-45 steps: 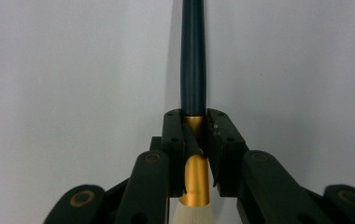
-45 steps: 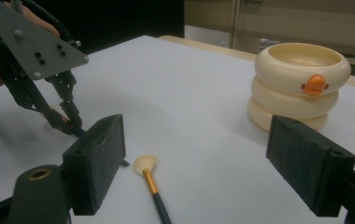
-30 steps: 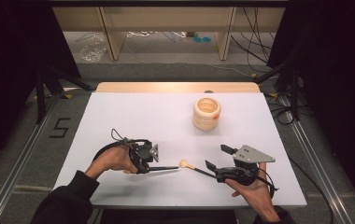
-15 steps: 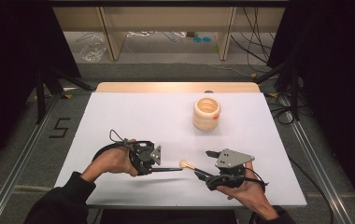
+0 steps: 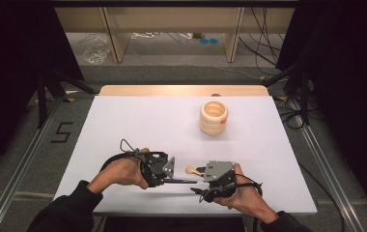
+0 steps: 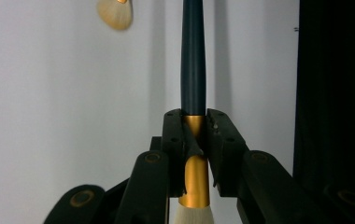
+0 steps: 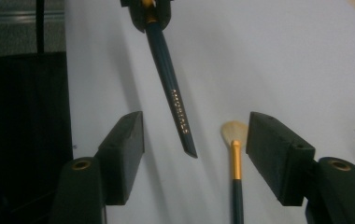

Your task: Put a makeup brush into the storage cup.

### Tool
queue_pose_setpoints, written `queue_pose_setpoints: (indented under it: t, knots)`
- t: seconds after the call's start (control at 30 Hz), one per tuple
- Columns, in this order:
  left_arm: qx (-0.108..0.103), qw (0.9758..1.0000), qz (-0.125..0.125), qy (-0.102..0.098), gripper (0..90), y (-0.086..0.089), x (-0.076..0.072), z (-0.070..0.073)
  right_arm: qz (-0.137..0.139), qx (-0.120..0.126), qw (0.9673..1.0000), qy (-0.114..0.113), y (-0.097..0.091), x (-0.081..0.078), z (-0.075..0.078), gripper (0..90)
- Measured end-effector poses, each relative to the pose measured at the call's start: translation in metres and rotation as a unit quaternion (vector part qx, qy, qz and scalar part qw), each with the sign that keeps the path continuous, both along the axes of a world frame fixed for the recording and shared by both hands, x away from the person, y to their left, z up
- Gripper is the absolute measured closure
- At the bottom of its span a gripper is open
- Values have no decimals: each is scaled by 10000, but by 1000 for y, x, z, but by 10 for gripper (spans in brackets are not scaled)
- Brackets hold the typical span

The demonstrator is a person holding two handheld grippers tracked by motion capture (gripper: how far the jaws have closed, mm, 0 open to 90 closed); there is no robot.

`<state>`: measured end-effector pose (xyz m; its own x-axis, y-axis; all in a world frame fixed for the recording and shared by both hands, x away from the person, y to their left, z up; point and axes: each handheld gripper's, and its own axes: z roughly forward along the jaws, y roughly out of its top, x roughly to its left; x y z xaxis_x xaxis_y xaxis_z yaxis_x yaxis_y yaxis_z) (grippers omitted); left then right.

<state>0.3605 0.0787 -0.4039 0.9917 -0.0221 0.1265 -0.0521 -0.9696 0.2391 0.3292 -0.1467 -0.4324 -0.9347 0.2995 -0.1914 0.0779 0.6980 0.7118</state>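
Brushes are the work here: light, thin, stiff-handled makeup brushes with soft bristle heads that would crush or splay if pinched. The left gripper is clamped on the gold ferrule of one brush, its dark handle pointing away toward the right gripper. That gripper's jaws stand apart and have just been closing; in its own view the held handle's tip and a second brush lying on the white table sit between them, neither touched. The glossy handles look slippery, so the ferrule or the handle just behind it seems the safest place to grip. A ribbed wooden cup stands far right.
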Motion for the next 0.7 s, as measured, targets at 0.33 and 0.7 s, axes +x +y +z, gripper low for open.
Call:
queue_pose_setpoints:
  t: [0.33, 0.7]
  knots:
    - [-62, 10000, 12, -28, 777, -5, -3, -1, 367, -595, 9974, -167, 18, -1, -3, 543]
    - [-137, 9999, -36, 17, 778, -12, -4, 2, 668, -885, 9935, -241, 30, -2, -6, 651]
